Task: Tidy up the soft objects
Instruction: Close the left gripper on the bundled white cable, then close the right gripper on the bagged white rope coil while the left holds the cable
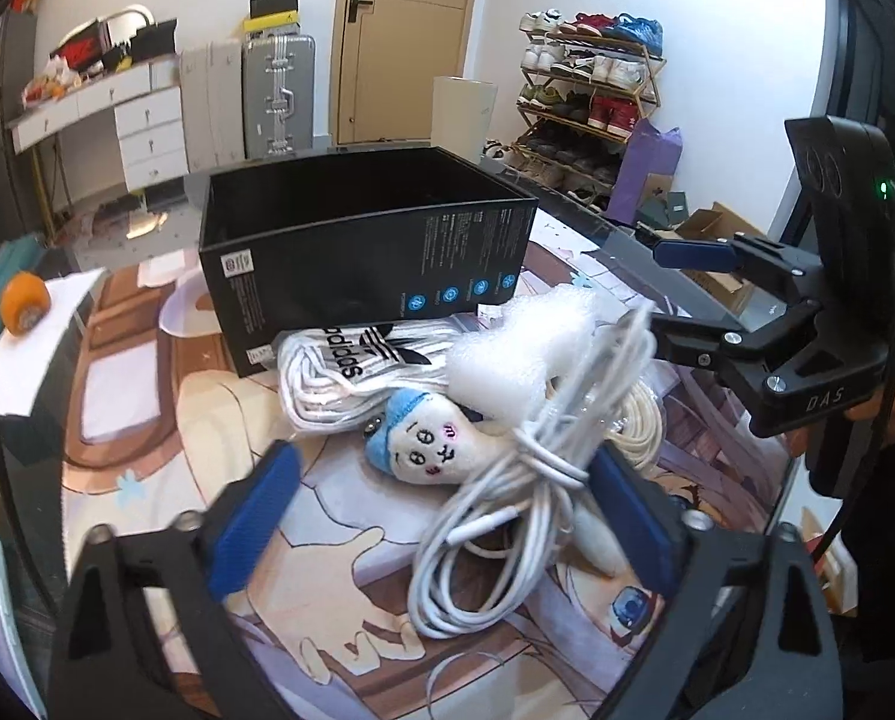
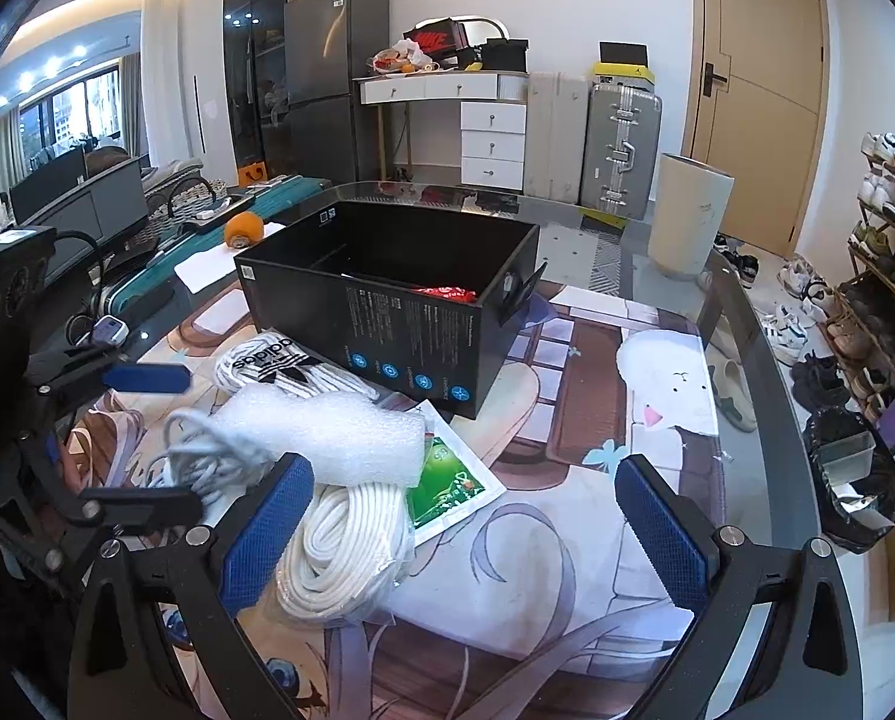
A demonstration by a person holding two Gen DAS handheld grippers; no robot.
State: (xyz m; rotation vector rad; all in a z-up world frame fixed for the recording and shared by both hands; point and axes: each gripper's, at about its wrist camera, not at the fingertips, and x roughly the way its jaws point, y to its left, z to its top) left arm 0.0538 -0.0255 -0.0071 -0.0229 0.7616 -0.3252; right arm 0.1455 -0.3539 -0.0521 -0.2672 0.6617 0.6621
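The left gripper (image 1: 441, 516) stands with its blue textured pads spread, jaws released, straddling a small plush doll (image 1: 441, 441) with a blue cap and stitched face and a loose tangle of smooth white charging cable (image 1: 495, 534); neither pad presses on them. Beyond lie a crinkly foam wrap sheet (image 1: 507, 354) and bagged white adidas laces (image 1: 351, 369), against a matte black cardboard box (image 1: 363, 258). The right gripper (image 2: 465, 525) is also released, its pads wide over a coil of white cord (image 2: 339, 546) and a glossy green packet (image 2: 447, 486) on the printed mat (image 2: 567, 540).
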